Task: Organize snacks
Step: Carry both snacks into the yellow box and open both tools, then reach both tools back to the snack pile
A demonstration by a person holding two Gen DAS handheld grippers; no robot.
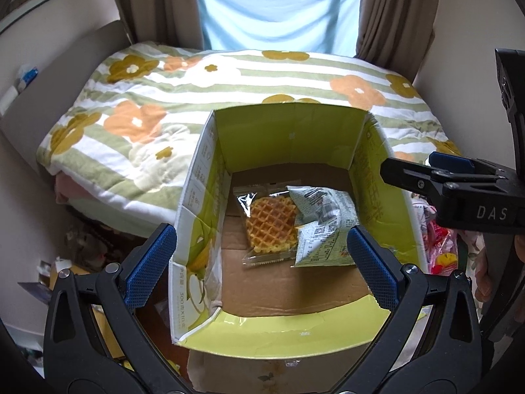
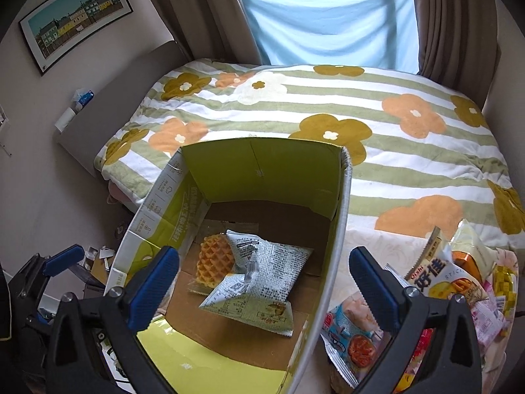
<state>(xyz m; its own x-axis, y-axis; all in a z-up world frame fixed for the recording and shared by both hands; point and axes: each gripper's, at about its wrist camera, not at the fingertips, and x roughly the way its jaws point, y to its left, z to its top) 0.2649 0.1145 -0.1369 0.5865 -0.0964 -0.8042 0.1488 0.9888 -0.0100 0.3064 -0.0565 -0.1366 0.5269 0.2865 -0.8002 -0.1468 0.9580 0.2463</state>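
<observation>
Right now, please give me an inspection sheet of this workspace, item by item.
Surface: pale floral cloth under the box.
Job's things: open green-lined cardboard box holds a clear-wrapped waffle and a newsprint-patterned snack bag overlapping it.
Clutter: pile of colourful snack packets right of the box.
Grippers: left gripper open, empty; right gripper open, empty.
Cables: nothing seen.
Surroundings: flowered striped bedspread, brown curtains.

waffle pack (image 1: 269, 226), printed pouch (image 2: 259, 282) (overlapping), boxed
</observation>
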